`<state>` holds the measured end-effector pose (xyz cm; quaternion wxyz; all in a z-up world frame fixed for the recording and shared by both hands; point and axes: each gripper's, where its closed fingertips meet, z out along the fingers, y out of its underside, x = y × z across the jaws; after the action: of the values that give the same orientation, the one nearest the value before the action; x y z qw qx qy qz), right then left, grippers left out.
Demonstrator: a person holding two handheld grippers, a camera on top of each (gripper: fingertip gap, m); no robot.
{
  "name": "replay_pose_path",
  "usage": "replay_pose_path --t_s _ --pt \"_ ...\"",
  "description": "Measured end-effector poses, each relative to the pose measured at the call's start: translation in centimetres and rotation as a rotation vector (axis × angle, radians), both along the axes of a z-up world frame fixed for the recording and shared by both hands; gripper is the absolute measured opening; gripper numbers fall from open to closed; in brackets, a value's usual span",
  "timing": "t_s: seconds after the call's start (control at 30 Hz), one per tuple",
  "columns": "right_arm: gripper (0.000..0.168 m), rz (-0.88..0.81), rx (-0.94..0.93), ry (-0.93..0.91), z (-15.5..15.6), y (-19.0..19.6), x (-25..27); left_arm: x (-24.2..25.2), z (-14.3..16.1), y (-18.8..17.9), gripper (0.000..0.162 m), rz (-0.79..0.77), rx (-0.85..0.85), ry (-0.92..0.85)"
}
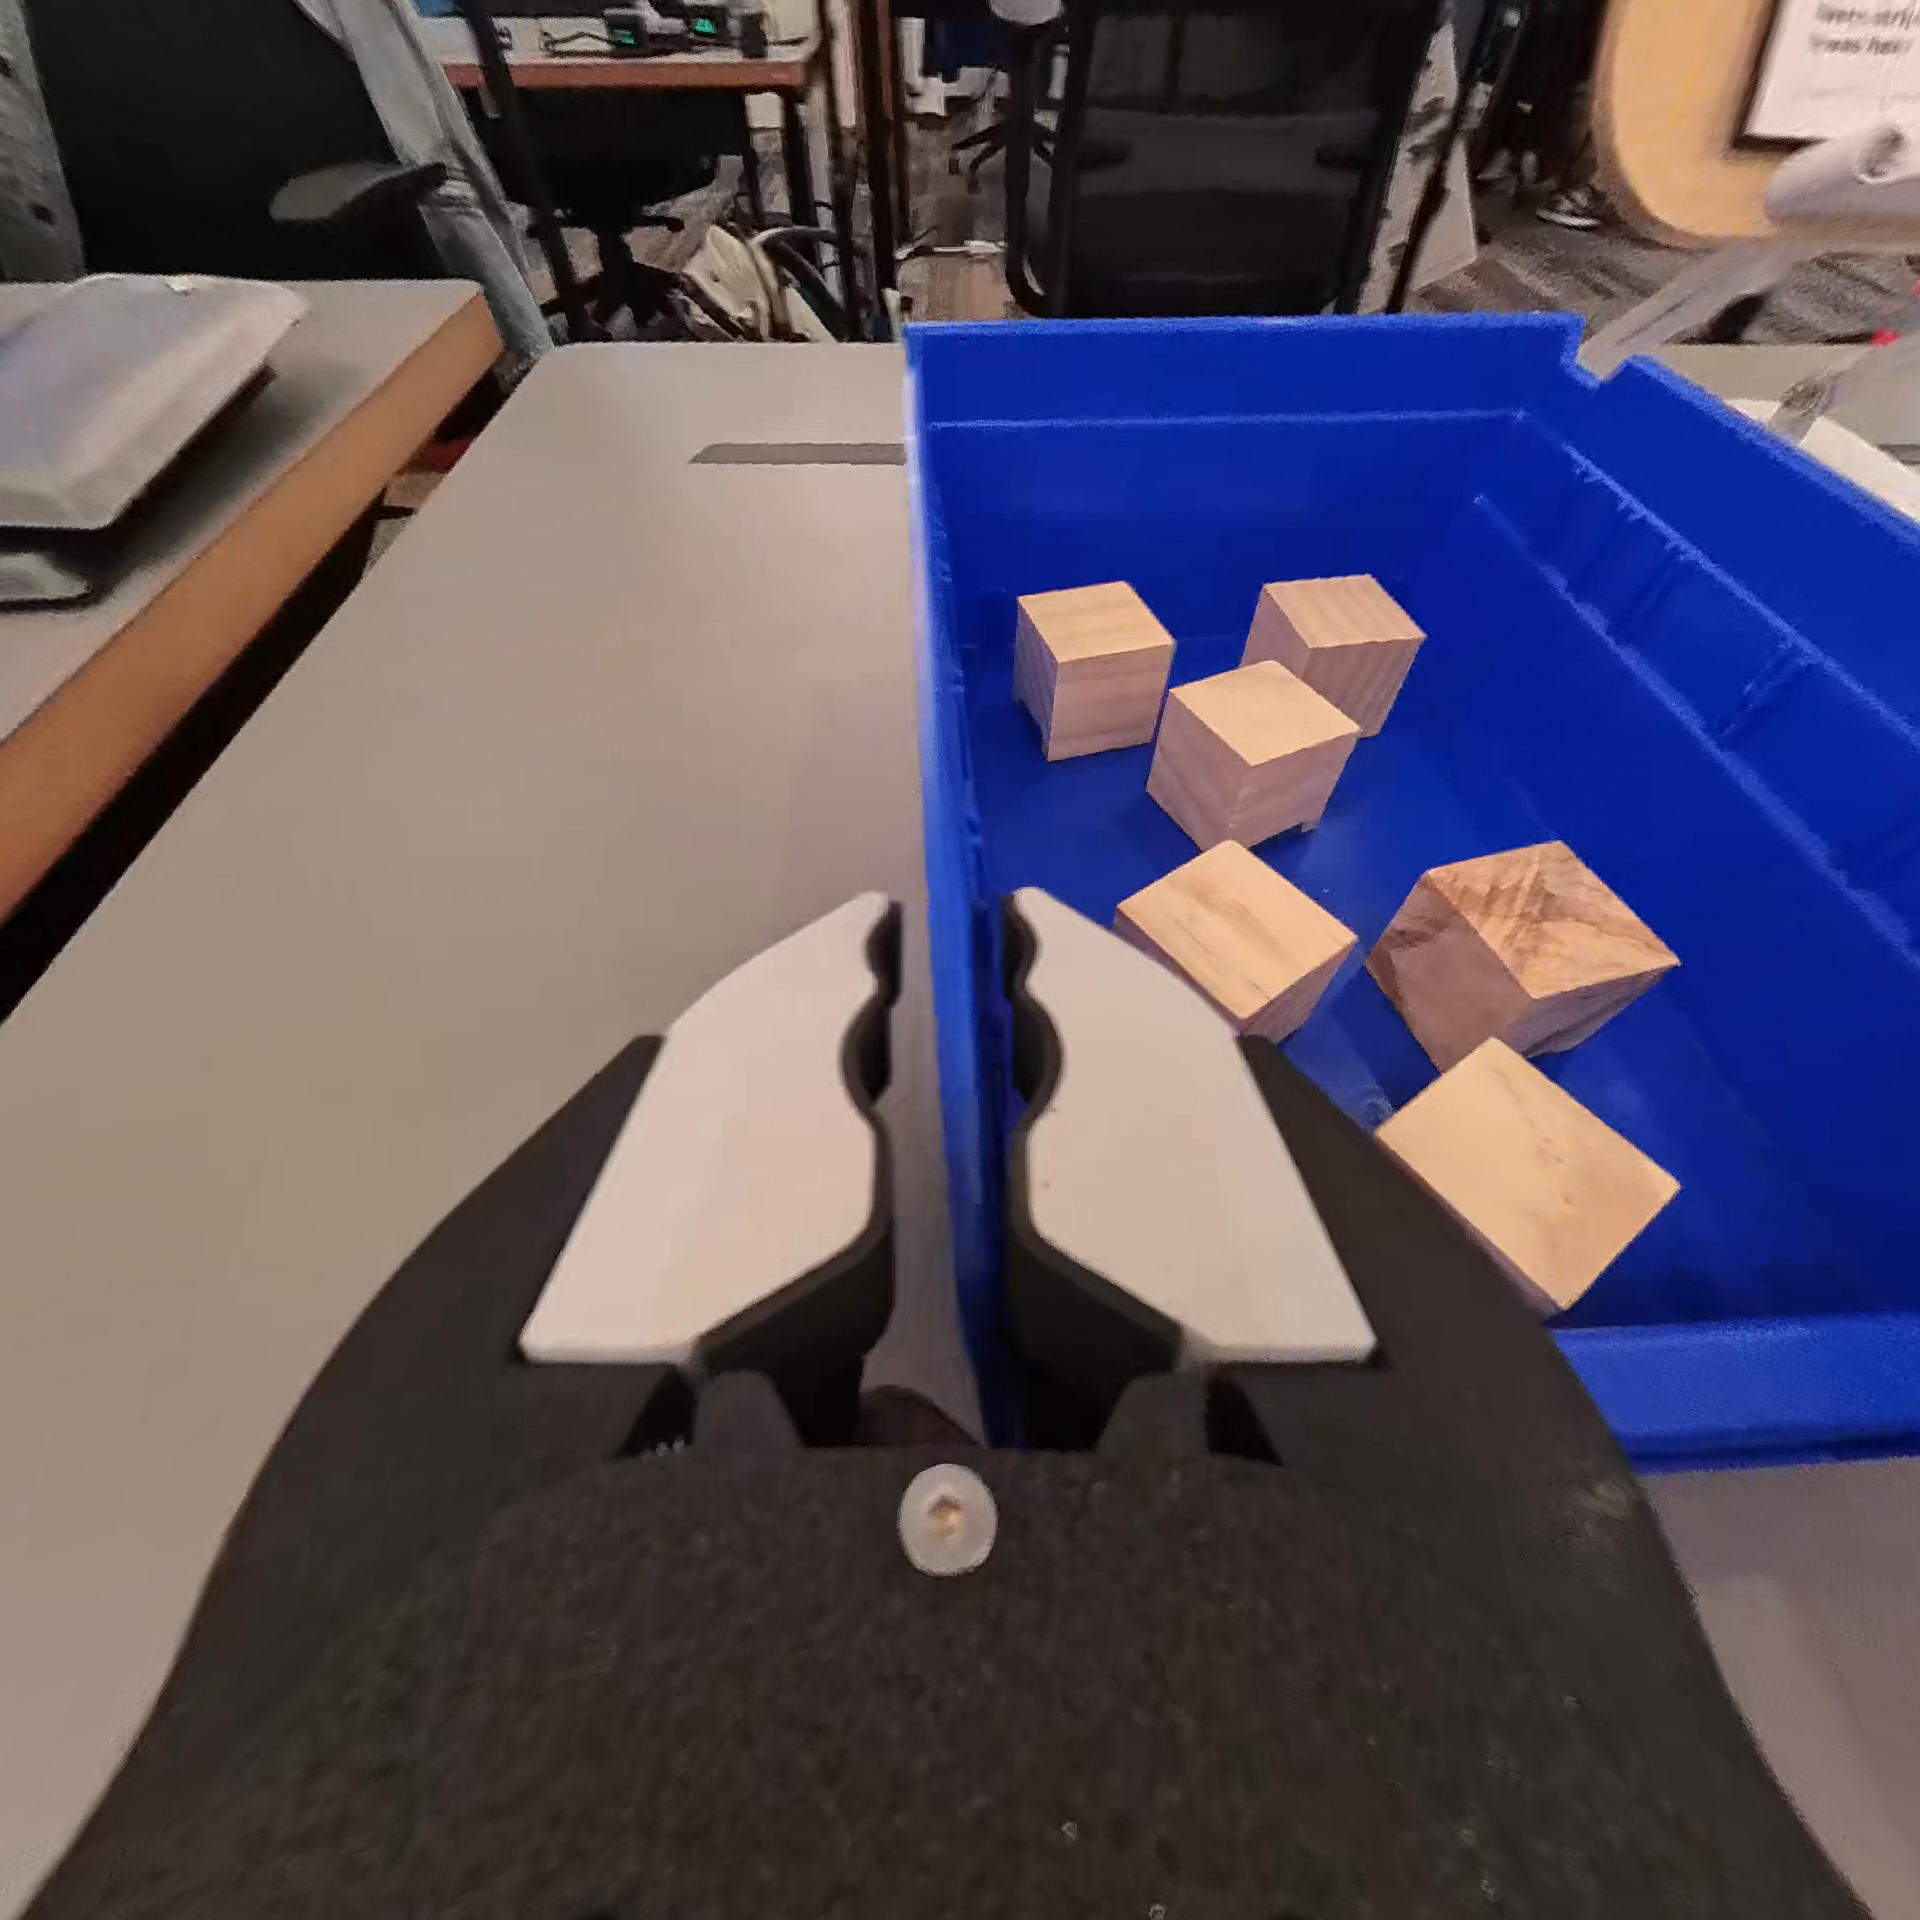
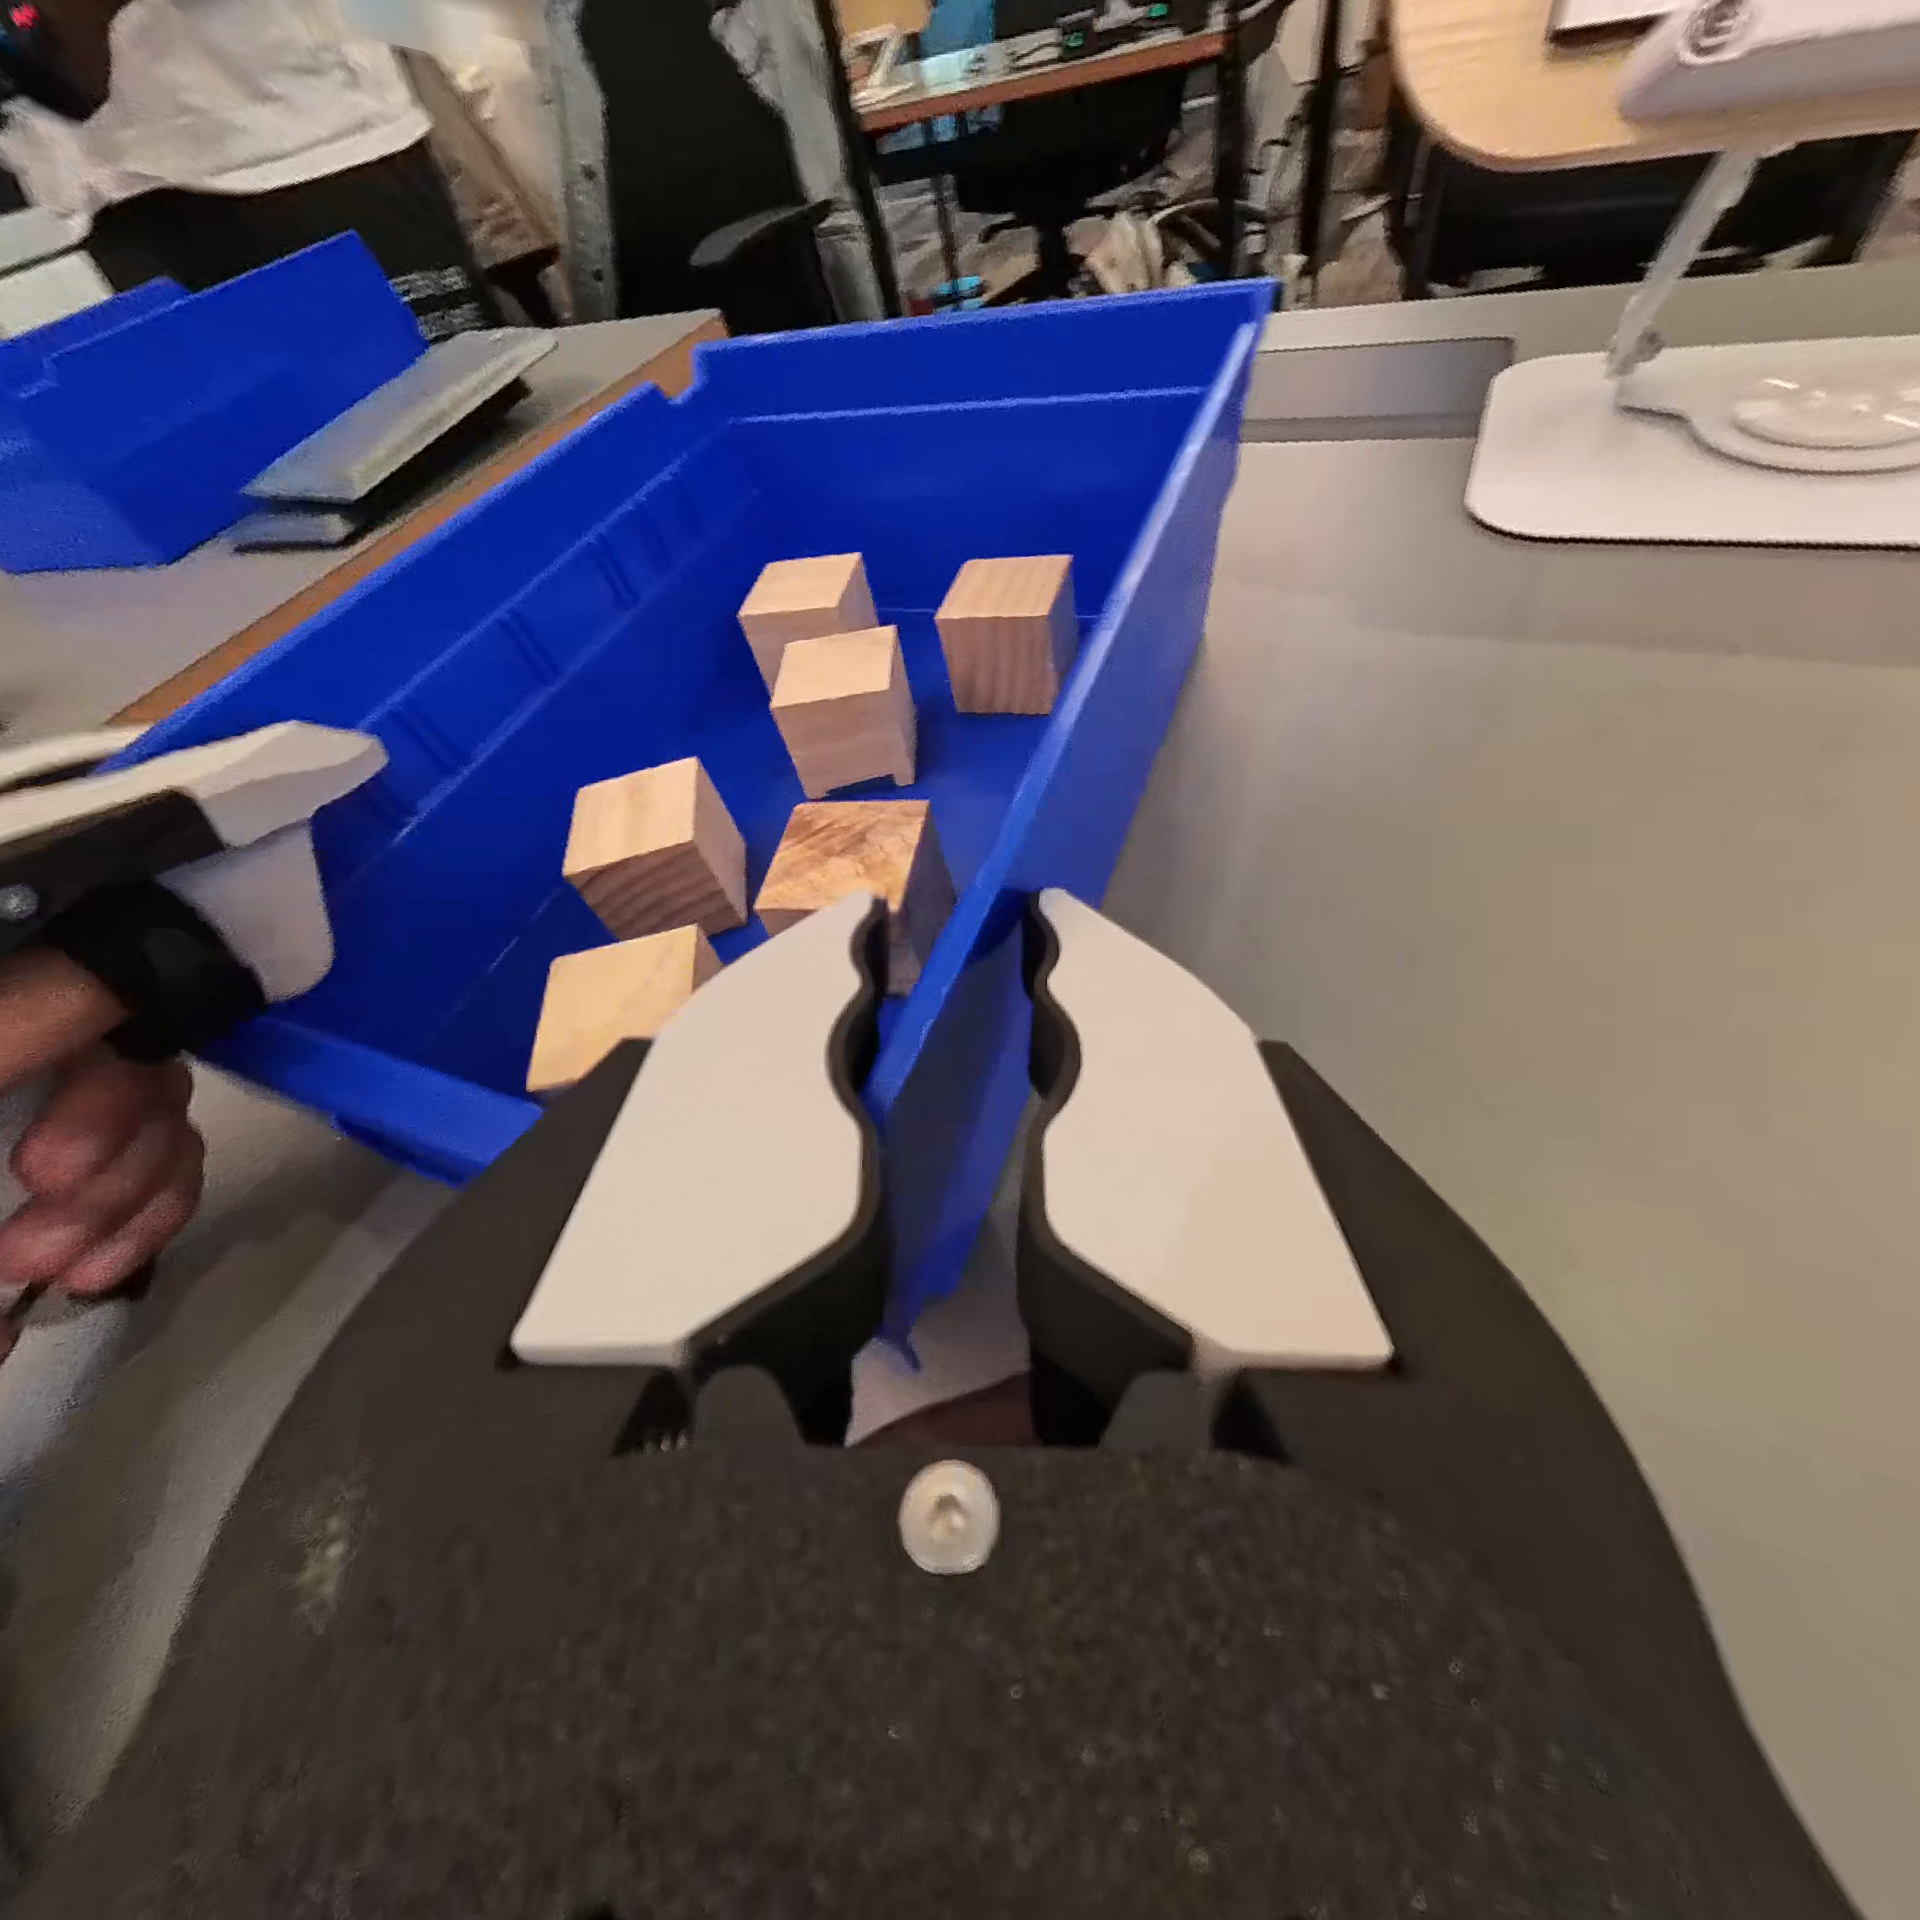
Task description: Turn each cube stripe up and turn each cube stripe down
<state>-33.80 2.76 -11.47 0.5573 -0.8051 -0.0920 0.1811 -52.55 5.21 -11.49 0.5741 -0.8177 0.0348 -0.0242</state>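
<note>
jaws: left gripper (image 1: 948, 914) clamped on blue bin (image 1: 1226, 390) left wall, right gripper (image 2: 951, 914) clamped on its right wall | six wooden cubes (image 1: 1252, 753) loose inside bin | bin on grey worktop (image 1: 540, 727)

Six wooden cubes (image 1: 1252, 750) lie scattered in the blue bin (image 1: 1226, 384).

No writing here is sharp enough to read.
</note>
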Motion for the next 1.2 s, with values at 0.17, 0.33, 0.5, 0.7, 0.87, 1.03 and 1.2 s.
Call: replay_pose_path --t_s 0.17,0.33,0.5,0.7,0.87,1.03,1.2 --pt "0.052 0.286 0.040 -0.120 1.4 -3.0 1.9 -2.0 3.0 -2.3 0.042 0.087 0.062 -0.008" --pt "0.066 0.477 0.108 -0.198 2.8 -8.2 10.8 4.1 6.7 -6.8 0.045 -0.045 0.076 -0.285" --pt "0.070 0.327 -0.049 -0.052 1.9 -10.0 22.3 16.9 5.0 -10.4 0.065 -0.310 -0.020 -0.287" --pt "0.067 0.153 -0.065 0.055 -0.2 -10.8 31.2 26.6 1.6 -13.2 0.065 -0.450 -0.103 -0.102" --pt "0.068 0.138 0.000 0.044 0.4 -12.1 32.2 26.1 1.2 -12.8 0.044 -0.414 -0.108 -0.180" --pt "0.067 0.145 0.018 -0.047 -0.1 -12.1 31.5 25.5 0.3 -12.5 0.050 -0.411 -0.152 -0.197" --pt "0.063 0.157 -0.042 -0.044 -1.4 -12.0 31.4 25.5 0.0 -12.6 0.048 -0.432 -0.150 -0.138"
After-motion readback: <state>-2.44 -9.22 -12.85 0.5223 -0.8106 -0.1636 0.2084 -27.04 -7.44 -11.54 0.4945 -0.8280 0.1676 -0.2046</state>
